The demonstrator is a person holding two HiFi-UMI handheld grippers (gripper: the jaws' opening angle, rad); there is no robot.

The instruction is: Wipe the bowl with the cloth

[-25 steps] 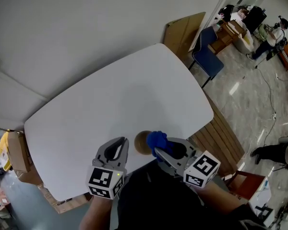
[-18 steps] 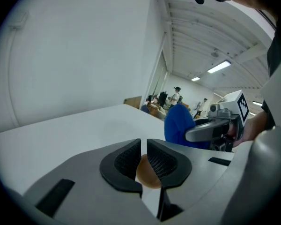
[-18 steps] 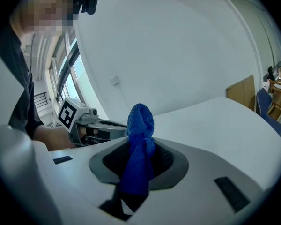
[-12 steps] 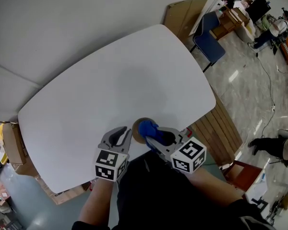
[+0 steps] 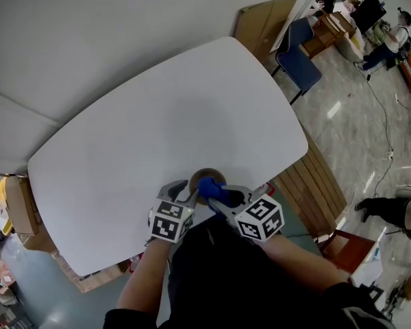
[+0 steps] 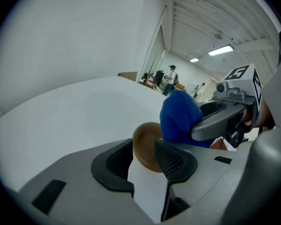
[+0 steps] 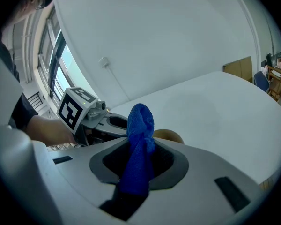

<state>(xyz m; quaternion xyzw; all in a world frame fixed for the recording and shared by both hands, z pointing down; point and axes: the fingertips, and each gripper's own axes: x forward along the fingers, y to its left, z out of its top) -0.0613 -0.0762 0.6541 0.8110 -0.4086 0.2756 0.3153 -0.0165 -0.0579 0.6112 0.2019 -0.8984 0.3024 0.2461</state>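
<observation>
A small brown bowl sits near the front edge of the white table. My left gripper is at its left side. Its jaws have just been opening and now stand open, with the bowl's rim in the gap of the left gripper; the pads do not press it. My right gripper is shut on a blue cloth. The cloth sticks up from the right gripper, just in front of the bowl and touching or just above its near rim.
A blue chair and a leaning cardboard sheet stand beyond the table's far right corner. Wooden slats lie along its right edge, a cardboard box at its left. People stand far off at the upper right.
Both grippers have come down towards the table, with the bowl and cloth between them. The left gripper's jaws have spread apart. The right gripper still holds the cloth.
</observation>
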